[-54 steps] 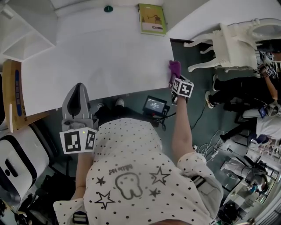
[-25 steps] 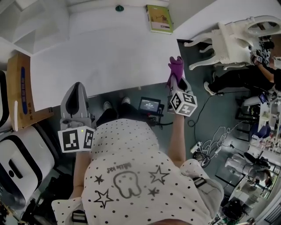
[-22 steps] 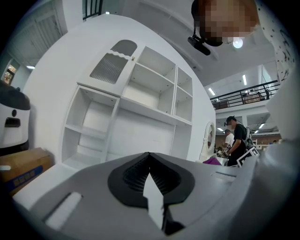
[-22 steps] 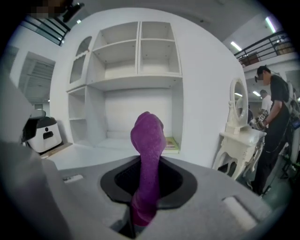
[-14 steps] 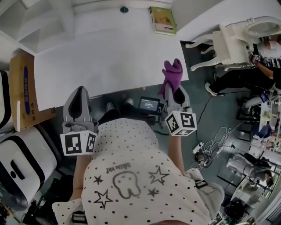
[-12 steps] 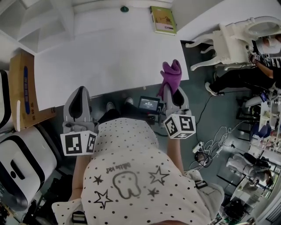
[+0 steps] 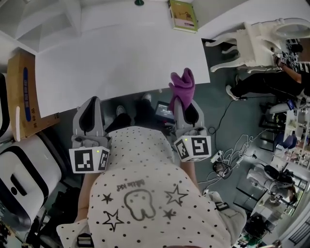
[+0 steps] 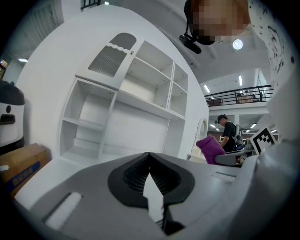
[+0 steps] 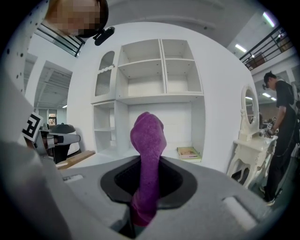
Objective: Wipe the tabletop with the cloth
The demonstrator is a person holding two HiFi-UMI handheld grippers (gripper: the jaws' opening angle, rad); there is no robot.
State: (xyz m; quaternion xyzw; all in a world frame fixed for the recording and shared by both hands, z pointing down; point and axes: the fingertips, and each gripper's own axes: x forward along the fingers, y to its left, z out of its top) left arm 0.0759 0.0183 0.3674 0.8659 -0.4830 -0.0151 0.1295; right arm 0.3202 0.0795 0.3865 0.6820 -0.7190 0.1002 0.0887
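A purple cloth sticks up out of my right gripper, which is shut on its lower end. Cloth and gripper hang in the air just off the near edge of the white tabletop, close to my body. In the right gripper view the cloth rises from between the jaws of that gripper and hides the middle of the shelving behind. My left gripper is held level beside it, off the table's near edge, shut with nothing in it. From there the cloth shows at the right.
A green book lies at the table's far right corner, a small dark knob at the far edge. A cardboard box stands left of the table, white carved furniture to the right. A small monitor and cables lie on the floor.
My right gripper has drawn back from the table's right edge towards my body, lifting the purple cloth off the surface. The left gripper has hardly moved.
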